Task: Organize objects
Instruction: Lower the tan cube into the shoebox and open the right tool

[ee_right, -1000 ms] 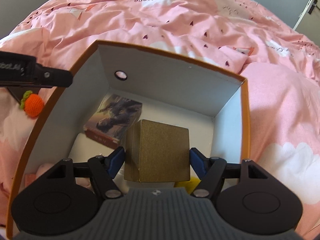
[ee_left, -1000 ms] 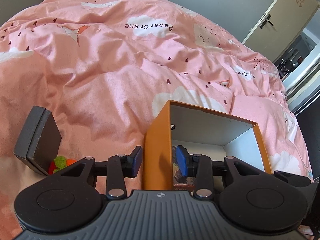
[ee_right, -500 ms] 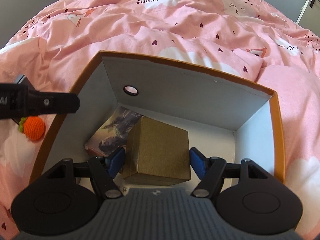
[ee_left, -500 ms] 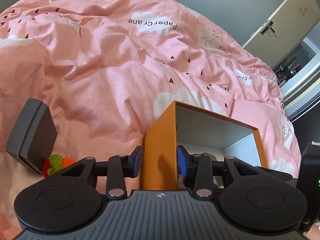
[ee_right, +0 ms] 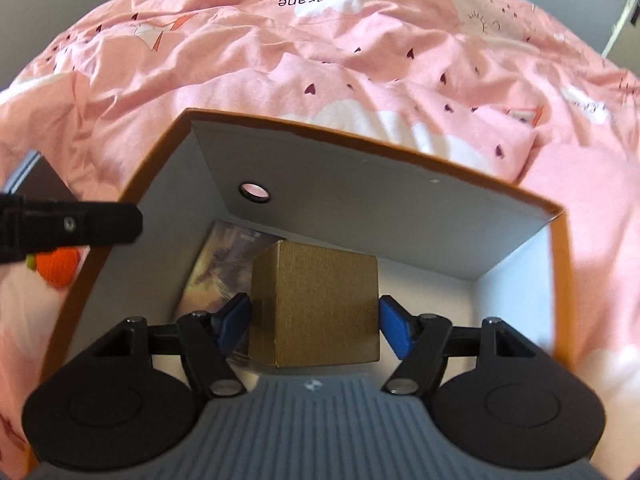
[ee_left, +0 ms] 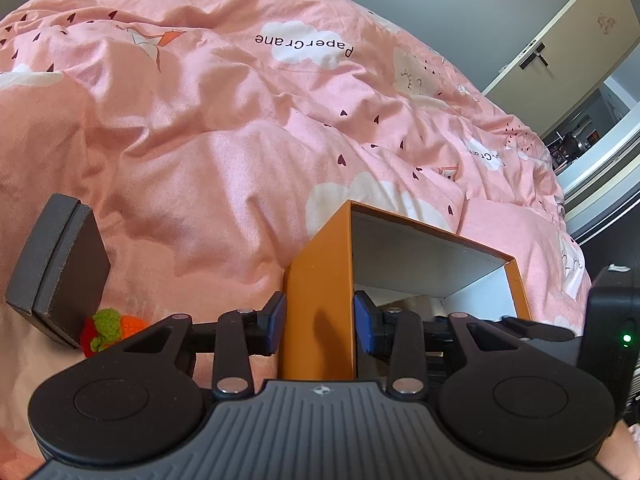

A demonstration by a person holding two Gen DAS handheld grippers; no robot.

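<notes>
An orange box point(ee_left: 320, 272) with a white inside stands open on the pink bed; it also shows in the right wrist view point(ee_right: 400, 148). My left gripper point(ee_left: 319, 322) is shut on the box's near left wall, one finger on each side. My right gripper point(ee_right: 314, 320) is over the box and its fingers stand at the sides of a gold cardboard cube point(ee_right: 316, 304) with a small gap on the right. A picture-printed flat box point(ee_right: 220, 264) lies on the floor of the orange box, behind the cube.
A dark grey case point(ee_left: 56, 268) leans on the bed left of the orange box. A crocheted orange carrot toy point(ee_left: 116, 326) lies beside it and shows in the right wrist view point(ee_right: 60, 268). A pink duvet point(ee_left: 240, 120) covers the bed. A door point(ee_left: 560, 32) is at far right.
My right gripper has drawn back and up while the gold cube stays lower in the box. A gap has opened at the right finger. My left gripper keeps its hold on the wall.
</notes>
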